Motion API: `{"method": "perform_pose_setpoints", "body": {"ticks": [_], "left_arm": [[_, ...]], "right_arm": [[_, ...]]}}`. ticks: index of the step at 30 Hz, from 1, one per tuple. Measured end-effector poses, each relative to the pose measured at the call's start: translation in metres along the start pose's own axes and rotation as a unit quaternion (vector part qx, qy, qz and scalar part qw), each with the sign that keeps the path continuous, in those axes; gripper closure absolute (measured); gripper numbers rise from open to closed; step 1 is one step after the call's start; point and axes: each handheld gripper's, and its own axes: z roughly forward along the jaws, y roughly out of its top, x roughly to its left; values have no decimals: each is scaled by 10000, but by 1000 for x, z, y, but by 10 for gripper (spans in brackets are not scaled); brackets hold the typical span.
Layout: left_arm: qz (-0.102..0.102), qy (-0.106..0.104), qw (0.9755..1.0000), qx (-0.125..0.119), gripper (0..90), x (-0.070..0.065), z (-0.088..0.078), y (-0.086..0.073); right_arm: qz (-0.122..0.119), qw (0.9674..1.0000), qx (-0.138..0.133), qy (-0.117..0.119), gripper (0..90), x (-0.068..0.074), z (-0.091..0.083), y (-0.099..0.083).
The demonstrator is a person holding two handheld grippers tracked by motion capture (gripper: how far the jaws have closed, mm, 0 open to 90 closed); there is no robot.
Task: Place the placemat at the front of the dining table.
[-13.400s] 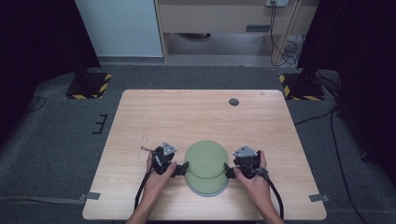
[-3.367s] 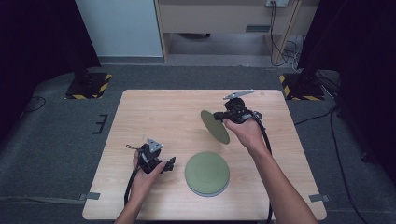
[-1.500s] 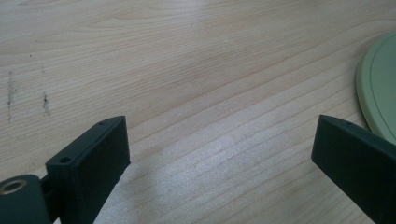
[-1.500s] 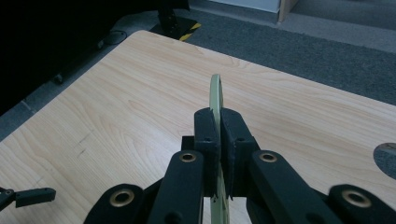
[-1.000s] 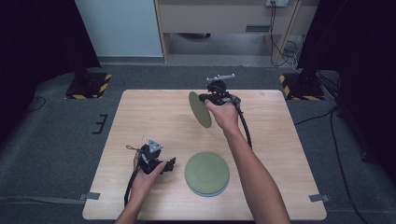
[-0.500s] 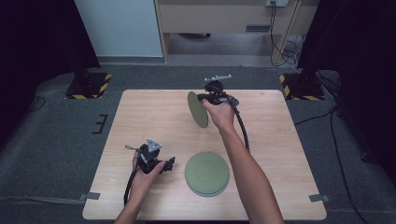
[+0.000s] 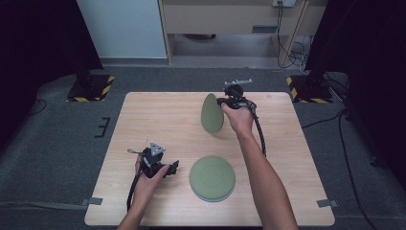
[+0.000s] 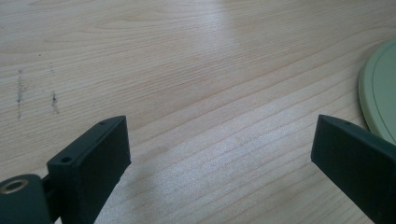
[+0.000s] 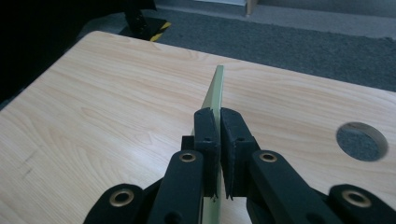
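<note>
From the high view, I am seeing the right gripper (image 7: pixel 221 101) reaching over the far part of the wooden surface (image 7: pixel 158 120), and it is pinching a green plate (image 7: pixel 212 113) by its rim, so the plate is hanging on edge, clear of the wood, with its face turned toward the left side. A second green plate (image 7: pixel 212 178) is lying flat near the front edge, right of centre. The left gripper (image 7: pixel 173 166) is resting low on the front left part, just beside that flat plate but apart from it, with the left hand (image 7: pixel 149 179) wrapped around its body.

In the left gripper view, I am looking along two black jaws that are standing spread wide with bare wood between them. The rim of the flat plate (image 8: pixel 379 98) is showing at the right edge, just beyond the right jaw, and I cannot tell whether the jaw is touching it. Faint dark scuff marks (image 8: pixel 36 93) are sitting on the wood at the left.

In the right gripper view, I am seeing the jaws pressed together on the thin edge of the held plate (image 9: pixel 214 100), which is rising upright between them. A round hole (image 9: pixel 362 141) is showing in the surface off to the right, and grey carpet (image 9: pixel 303 32) is lying beyond the far edge.
</note>
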Motion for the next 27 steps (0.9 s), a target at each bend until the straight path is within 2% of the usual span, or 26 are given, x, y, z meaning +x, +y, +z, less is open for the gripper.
{"method": "perform_pose_setpoints", "body": {"ticks": [8, 27], "left_arm": [[52, 4, 10000, 24, 40, -2, 1, 0], [-8, 42, 10000, 24, 39, 2, 1, -1]], "right_arm": [[130, 9998, 55, -146, 864, -17, -2, -11], [269, 9991, 178, -273, 864, -40, -1, -30]]}}
